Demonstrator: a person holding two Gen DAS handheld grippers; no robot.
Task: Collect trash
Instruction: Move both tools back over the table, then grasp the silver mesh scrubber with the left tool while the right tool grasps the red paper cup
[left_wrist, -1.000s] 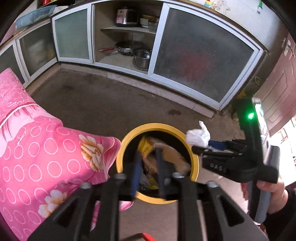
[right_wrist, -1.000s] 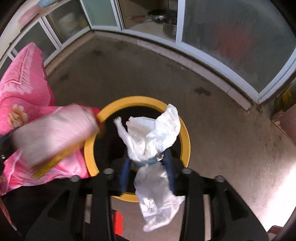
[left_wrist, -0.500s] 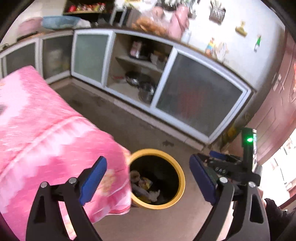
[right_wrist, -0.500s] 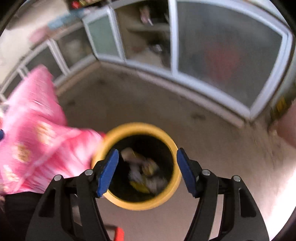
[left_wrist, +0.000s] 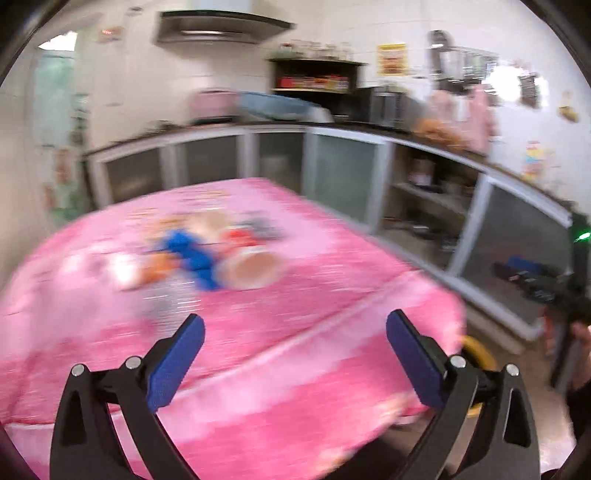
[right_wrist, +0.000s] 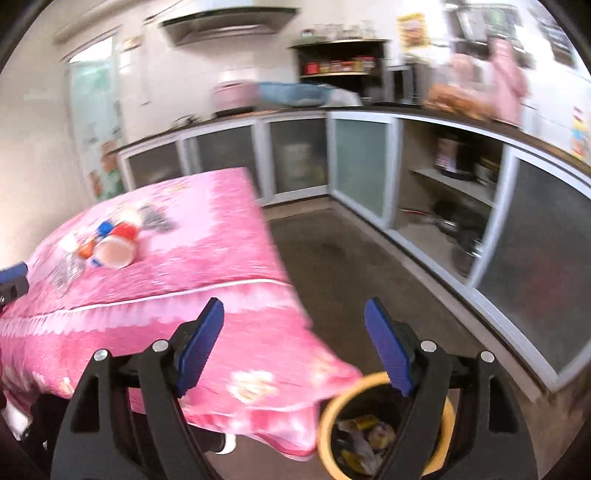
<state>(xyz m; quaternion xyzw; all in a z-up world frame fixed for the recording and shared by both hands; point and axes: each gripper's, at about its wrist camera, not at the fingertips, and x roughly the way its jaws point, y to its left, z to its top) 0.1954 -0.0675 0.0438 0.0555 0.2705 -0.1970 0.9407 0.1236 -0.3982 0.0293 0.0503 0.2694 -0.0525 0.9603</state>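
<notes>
A pile of trash (left_wrist: 207, 254) lies on the pink tablecloth (left_wrist: 295, 325): a tipped paper cup (left_wrist: 253, 264), blue and orange wrappers, all blurred. It also shows in the right wrist view (right_wrist: 107, 243). My left gripper (left_wrist: 295, 354) is open and empty above the table's near edge. My right gripper (right_wrist: 293, 339) is open and empty above the table corner and the yellow-rimmed bin (right_wrist: 384, 428), which holds wrappers and tissue. The bin's rim (left_wrist: 476, 354) peeks out in the left wrist view.
Glass-fronted cabinets (right_wrist: 369, 166) line the back and right walls, one bay open with pots inside. Bare concrete floor (right_wrist: 351, 266) lies between the table and the cabinets. The right gripper's body (left_wrist: 543, 280) shows at the right of the left wrist view.
Both grippers let their trash fall into the bin and opened. Both have since lifted and swung left from the bin toward the table top.
</notes>
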